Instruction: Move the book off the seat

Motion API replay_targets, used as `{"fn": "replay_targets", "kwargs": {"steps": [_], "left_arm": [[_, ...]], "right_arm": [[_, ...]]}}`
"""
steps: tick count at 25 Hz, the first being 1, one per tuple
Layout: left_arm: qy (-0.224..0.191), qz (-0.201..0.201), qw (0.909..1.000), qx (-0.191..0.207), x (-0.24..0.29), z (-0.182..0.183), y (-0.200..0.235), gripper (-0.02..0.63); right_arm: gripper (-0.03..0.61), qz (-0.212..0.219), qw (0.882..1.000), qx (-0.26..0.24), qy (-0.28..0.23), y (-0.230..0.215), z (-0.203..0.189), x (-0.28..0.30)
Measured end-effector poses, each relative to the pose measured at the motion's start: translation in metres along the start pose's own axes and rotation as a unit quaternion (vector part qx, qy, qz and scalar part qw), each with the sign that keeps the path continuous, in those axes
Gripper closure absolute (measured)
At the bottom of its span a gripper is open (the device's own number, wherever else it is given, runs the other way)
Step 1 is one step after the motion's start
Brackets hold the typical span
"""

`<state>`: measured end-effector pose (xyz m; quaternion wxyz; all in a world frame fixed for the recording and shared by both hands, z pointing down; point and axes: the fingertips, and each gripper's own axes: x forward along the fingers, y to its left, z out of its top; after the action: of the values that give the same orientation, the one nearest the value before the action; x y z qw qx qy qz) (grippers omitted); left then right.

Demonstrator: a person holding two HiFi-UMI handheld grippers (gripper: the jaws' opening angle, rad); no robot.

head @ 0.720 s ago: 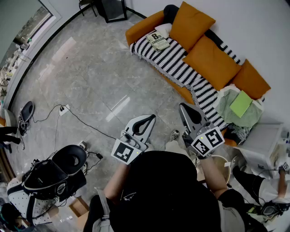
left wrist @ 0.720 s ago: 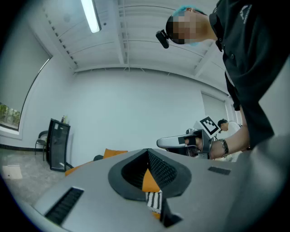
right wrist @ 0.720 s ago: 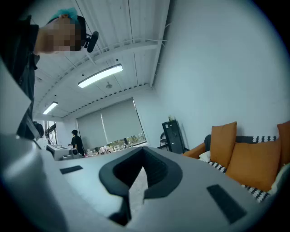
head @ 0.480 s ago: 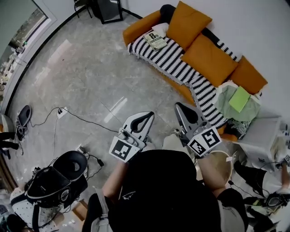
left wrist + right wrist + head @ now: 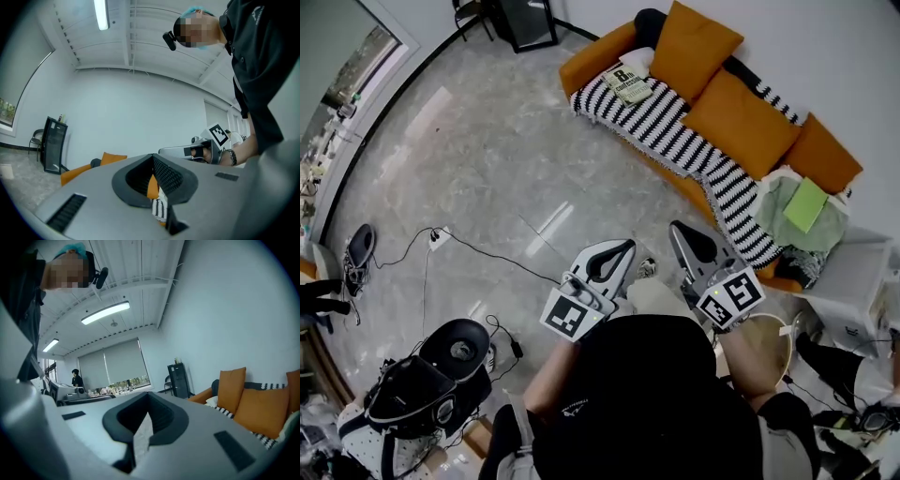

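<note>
Approach stage: the left claw (image 5: 623, 247) and right claw (image 5: 677, 230) were pressed together, empty, well apart from the book (image 5: 628, 82) at the sofa's (image 5: 592, 58) end. Next, I judged, they had to move closer and open.

- The left gripper (image 5: 627, 246) has a pale grey shell around a black teardrop-shaped opening with a ribbed black lining, and small black slots on top.
- The right gripper (image 5: 676, 229) is built the same.
- Each carries a white cube (image 5: 567, 317) printed with black square markers.
- The person wears a black short-sleeved top (image 5: 647, 403) with a small pale logo (image 5: 570, 406), a dark wristband (image 5: 233, 157) and a teal cap (image 5: 199, 9).
</note>
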<state>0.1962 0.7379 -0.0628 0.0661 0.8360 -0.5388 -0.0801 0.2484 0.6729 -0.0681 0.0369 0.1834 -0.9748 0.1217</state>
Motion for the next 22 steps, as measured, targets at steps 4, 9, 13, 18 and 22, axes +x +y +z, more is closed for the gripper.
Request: {"fn": "replay_targets", "kwargs": {"steps": [4,9,13,18,22], "left_arm": [[0.016,0.004,0.9999,-0.003,0.016,-0.005,0.003,0.603],[0.056,0.023,0.9980,0.015,0.048,-0.015,0.010,0.603],[0.055,0.039,0.9976,0.016,0.071,-0.013,0.013,0.603],[0.057,0.029,0.9979,0.015,0.100,-0.019,0.013,0.603],[0.069,-0.006,0.9972,0.030,0.119,-0.020,0.017,0.603]], "right_arm": [[0.563,0.008,1.000,-0.012,-0.005,-0.012,0.004,0.009],[0.563,0.031,0.999,-0.037,-0.008,-0.035,0.010,0.014],[0.563,0.043,0.998,-0.037,-0.016,-0.053,0.020,0.017],[0.563,0.046,0.998,-0.038,-0.022,-0.079,0.028,0.021],[0.563,0.043,0.998,-0.035,-0.024,-0.090,0.033,0.030]]}}
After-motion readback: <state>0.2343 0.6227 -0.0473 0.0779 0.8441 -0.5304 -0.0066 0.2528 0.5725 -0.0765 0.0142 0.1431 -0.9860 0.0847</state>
